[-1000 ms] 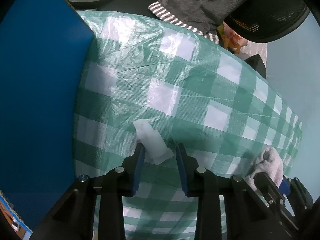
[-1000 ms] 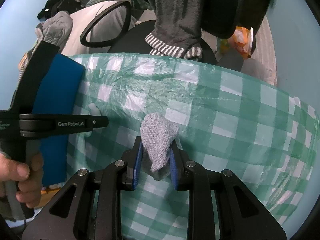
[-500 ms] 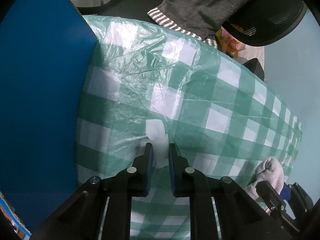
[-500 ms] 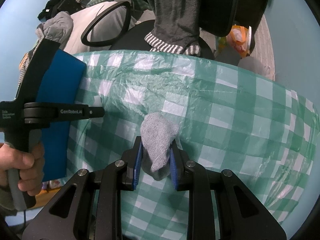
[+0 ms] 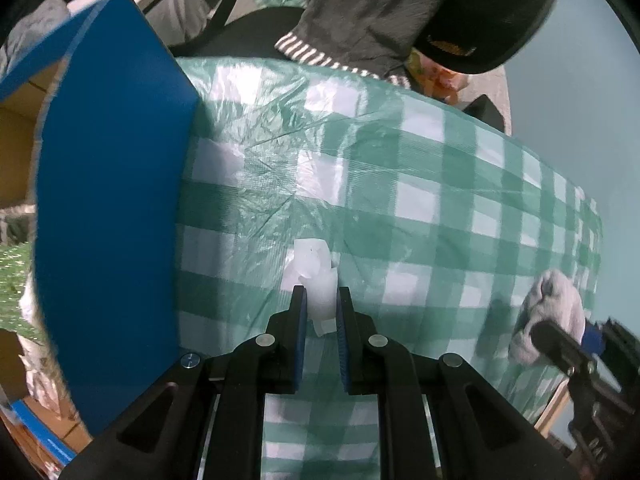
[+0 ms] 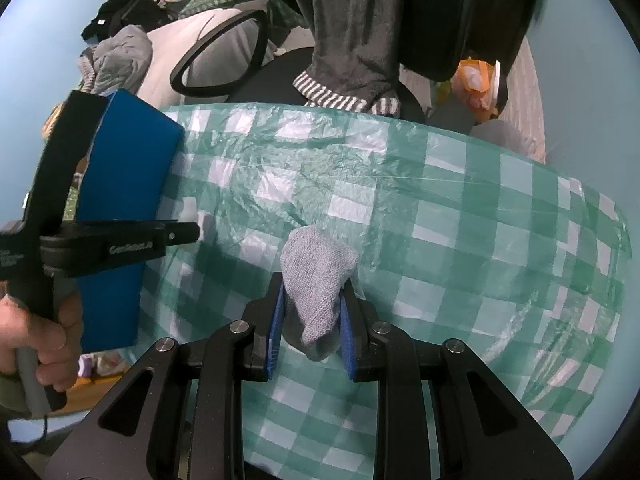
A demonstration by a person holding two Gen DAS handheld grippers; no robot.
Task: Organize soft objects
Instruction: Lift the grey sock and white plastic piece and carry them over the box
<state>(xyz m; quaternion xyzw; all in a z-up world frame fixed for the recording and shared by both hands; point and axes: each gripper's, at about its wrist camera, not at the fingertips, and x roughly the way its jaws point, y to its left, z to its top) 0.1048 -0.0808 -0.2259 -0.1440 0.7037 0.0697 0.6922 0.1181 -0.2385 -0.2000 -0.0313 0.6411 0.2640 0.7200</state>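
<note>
- Left wrist view: the left claw (image 5: 322, 300) points down over the desk (image 5: 440, 208), which is covered by a green-and-white checked plastic cloth.
- Its blue pads (image 5: 301, 312) are clamped on a small white soft piece (image 5: 316, 276); the piece sticks out past the fingertips, above the cloth.
- A blue box (image 5: 108, 200) stands at the left edge of the desk, its open top showing a brown cardboard inside.
- At the right edge the right claw (image 5: 560, 340) shows from the side, with a grey sock (image 5: 552, 304) in it.
- Beyond the far edge of the desk a dark grey garment with a striped cuff (image 5: 360, 12) hangs over a black office chair.
- Right wrist view: the right claw (image 6: 312, 292) is closed on the grey sock (image 6: 316, 276), which bulges out above the blue pads (image 6: 277, 316) and hangs just above the checked cloth.
- To the left, a hand (image 6: 36, 336) holds the left claw (image 6: 192, 226) in front of the blue box (image 6: 128, 184); a bit of the white piece shows at its tip.
- Clothes lie heaped on a second chair behind the box.
</note>
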